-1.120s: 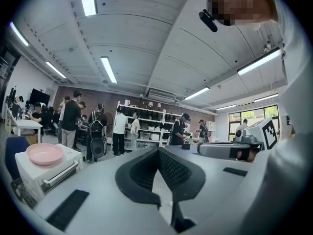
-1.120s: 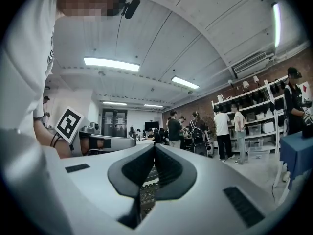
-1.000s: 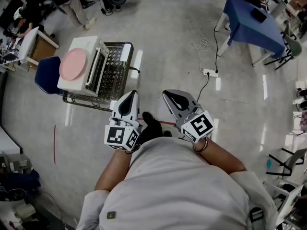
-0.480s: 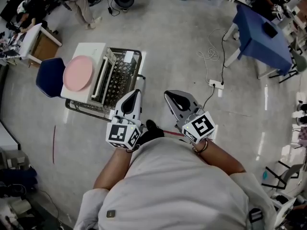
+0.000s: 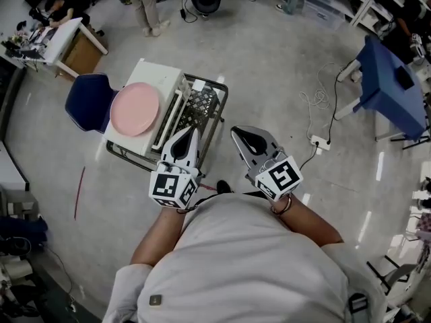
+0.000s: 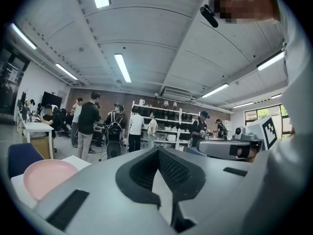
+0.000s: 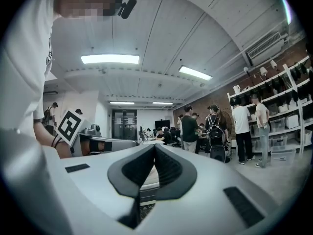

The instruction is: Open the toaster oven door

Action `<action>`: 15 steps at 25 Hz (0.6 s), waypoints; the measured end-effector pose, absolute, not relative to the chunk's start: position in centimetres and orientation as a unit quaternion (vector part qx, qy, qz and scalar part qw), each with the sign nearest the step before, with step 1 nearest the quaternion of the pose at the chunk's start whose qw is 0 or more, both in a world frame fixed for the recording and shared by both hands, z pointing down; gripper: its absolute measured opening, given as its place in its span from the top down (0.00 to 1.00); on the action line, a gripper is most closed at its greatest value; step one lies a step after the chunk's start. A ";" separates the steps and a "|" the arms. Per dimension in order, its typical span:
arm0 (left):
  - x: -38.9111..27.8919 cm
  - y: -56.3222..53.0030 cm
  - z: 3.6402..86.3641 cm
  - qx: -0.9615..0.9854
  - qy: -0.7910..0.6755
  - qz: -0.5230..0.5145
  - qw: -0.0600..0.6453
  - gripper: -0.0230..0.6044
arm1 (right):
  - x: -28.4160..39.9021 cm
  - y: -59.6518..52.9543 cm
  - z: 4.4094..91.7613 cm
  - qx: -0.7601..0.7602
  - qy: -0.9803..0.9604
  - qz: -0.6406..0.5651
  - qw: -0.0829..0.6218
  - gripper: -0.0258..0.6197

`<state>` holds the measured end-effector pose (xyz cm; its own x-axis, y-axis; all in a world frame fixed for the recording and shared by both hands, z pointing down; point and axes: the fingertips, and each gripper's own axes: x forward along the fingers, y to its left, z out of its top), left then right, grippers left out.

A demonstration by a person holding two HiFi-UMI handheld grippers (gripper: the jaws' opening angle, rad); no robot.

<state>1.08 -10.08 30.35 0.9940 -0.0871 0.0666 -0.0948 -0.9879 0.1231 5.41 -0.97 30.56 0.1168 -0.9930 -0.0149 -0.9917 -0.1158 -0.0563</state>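
A white toaster oven (image 5: 174,86) stands on a wire cart (image 5: 207,106), its door (image 5: 173,112) closed and facing right. A pink plate (image 5: 135,108) lies on its top, and the same plate (image 6: 46,176) shows at the lower left of the left gripper view. My left gripper (image 5: 189,133) is shut and empty, its tips over the cart's near edge in the head view. My right gripper (image 5: 237,134) is shut and empty too, to the right of the cart over bare floor. Both point level, side by side. In their own views the left gripper (image 6: 157,152) and the right gripper (image 7: 154,149) hold nothing.
A blue chair (image 5: 87,99) stands left of the oven. A power strip with a cable (image 5: 318,142) lies on the floor to the right, near a blue-covered table (image 5: 394,86). Several people (image 6: 88,126) stand by shelves farther back.
The cart with the oven has drawn closer, sliding right and down in the head view. Both grippers stay shut and side by side in front of the person.
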 end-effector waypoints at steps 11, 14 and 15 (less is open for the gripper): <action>-0.1 -16.7 31.4 0.991 -0.116 0.040 0.056 0.94 | 4.2 -9.8 31.6 -0.668 0.744 -0.027 0.012 0.93; -0.2 -18.9 31.8 0.985 -0.158 0.039 0.061 0.94 | 4.8 -12.1 31.9 -0.638 0.770 -0.028 0.008 0.93; -0.1 -19.7 31.9 0.982 -0.174 0.039 0.061 0.94 | 5.1 -12.9 31.9 -0.627 0.778 -0.027 0.006 0.93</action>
<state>-0.11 -19.68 31.87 0.9366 -0.3366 0.0971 -0.3460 -0.9323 0.1059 5.08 -12.86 31.88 -0.2130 -0.9767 0.0248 -0.9761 0.2116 -0.0488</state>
